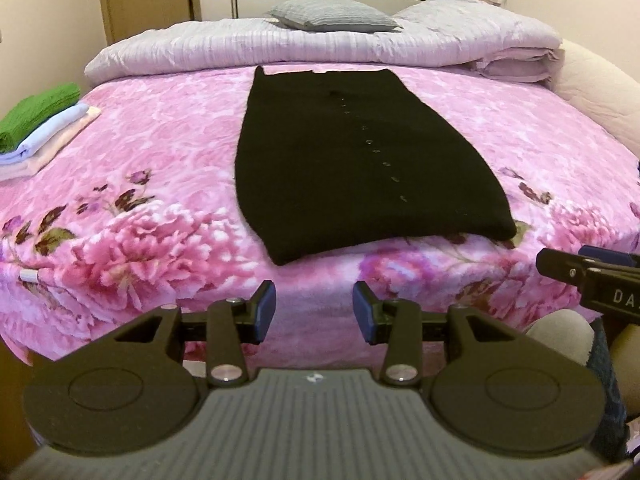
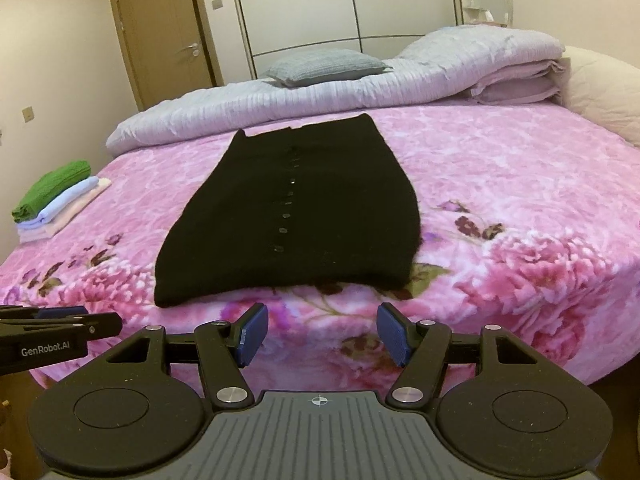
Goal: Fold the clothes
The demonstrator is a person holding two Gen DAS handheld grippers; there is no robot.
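Nearby, folded stack [image 2: 56, 200]; perhaps three garments.

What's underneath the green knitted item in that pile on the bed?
Under the folded green knit garment lie a folded light blue piece and a pale pink one, stacked on the pink floral blanket. Only their edges show; anything between the layers is covered.

Two wrist cameras at the bed's foot, facing 12 o'clock toward the pillows

Left looks from 7 o'clock, right from 5; both near, angled downward; shared: black garment [image 1: 360, 160] [image 2: 296, 216], pink blanket [image 1: 160, 184] [image 2: 500, 200], folded stack [image 1: 44, 124] [image 2: 56, 200].
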